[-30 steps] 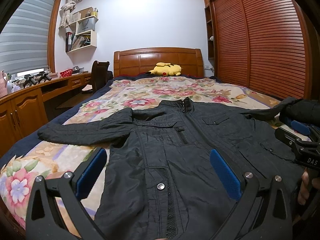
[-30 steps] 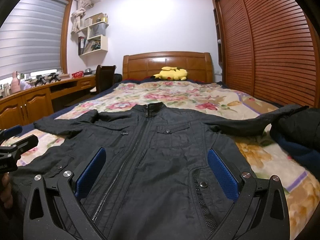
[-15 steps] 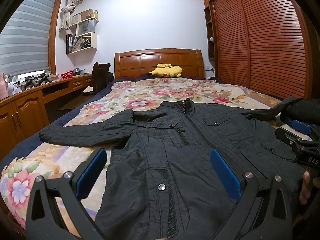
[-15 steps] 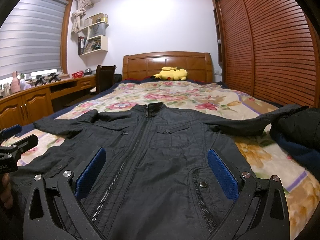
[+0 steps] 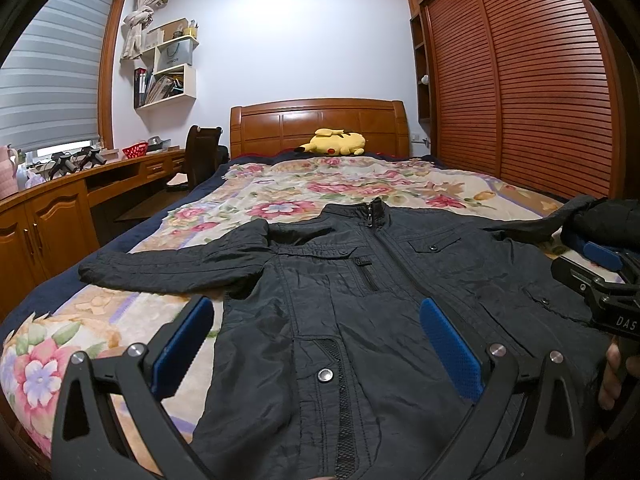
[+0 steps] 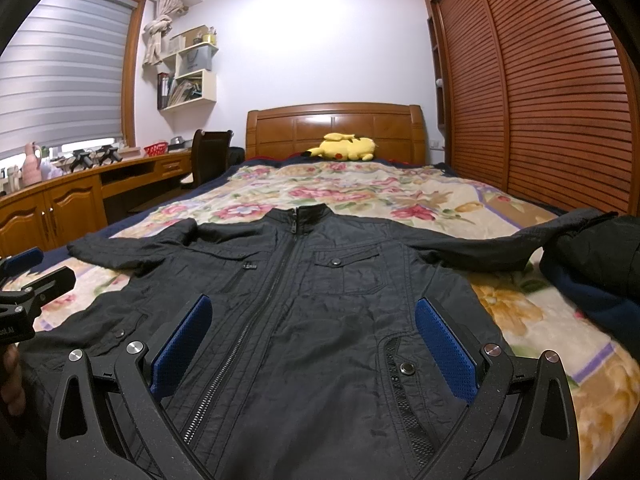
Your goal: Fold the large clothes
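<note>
A black zip-up jacket [image 5: 352, 288] lies flat, front up, on the floral bedspread [image 5: 352, 188], collar toward the headboard, both sleeves spread sideways. It also shows in the right wrist view [image 6: 312, 292]. My left gripper [image 5: 316, 344] is open and empty, hovering over the jacket's lower left front. My right gripper [image 6: 312, 340] is open and empty over the lower right front. The right gripper also shows at the right edge of the left wrist view [image 5: 600, 276]. The left gripper shows at the left edge of the right wrist view [image 6: 24, 280].
A dark bundle of clothes [image 6: 596, 256] lies at the bed's right side, over the jacket's right cuff. A yellow plush toy [image 5: 334, 145] sits by the wooden headboard [image 5: 320, 124]. A wooden desk [image 5: 52, 204] and chair [image 5: 202, 156] stand left; slatted wardrobe doors [image 5: 532, 92] stand right.
Both views have shifted very slightly; the jacket and both open grippers stay as they were.
</note>
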A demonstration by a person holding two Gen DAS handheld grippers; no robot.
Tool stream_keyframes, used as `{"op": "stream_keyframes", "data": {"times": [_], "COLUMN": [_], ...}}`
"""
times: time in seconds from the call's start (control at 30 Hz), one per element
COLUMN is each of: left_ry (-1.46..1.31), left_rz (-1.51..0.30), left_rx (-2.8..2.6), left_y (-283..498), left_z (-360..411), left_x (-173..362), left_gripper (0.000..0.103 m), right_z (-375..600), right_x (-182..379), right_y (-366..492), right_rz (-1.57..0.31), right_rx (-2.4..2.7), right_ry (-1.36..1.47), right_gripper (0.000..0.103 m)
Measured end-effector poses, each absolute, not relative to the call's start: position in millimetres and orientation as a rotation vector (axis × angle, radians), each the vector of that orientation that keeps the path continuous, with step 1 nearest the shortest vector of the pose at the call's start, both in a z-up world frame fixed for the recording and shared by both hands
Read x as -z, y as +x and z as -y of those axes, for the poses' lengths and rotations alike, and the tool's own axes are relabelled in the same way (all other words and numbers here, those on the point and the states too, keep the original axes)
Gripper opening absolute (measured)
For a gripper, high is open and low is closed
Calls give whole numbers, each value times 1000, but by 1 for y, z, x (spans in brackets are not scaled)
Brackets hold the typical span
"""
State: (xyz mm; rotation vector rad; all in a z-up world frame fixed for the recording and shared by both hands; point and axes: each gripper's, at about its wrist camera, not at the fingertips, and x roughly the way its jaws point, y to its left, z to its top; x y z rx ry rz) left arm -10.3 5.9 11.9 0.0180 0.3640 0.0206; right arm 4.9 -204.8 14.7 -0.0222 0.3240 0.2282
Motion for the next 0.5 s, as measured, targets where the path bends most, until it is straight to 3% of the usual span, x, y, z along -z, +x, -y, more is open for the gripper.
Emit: {"op": "stream_keyframes", "data": {"times": [0.5], "left_ry": [19], "left_rz": [-363], "left_rx": [-20], "left_y": [-11], "left_z": [-8], "left_x": [-13], "left_gripper": [103], "right_z": [205], "right_x": [-15], "right_y": [5], "right_rz": [-325], "right_rx": [-228], "right_ry": [-22], "right_gripper": [103]}}
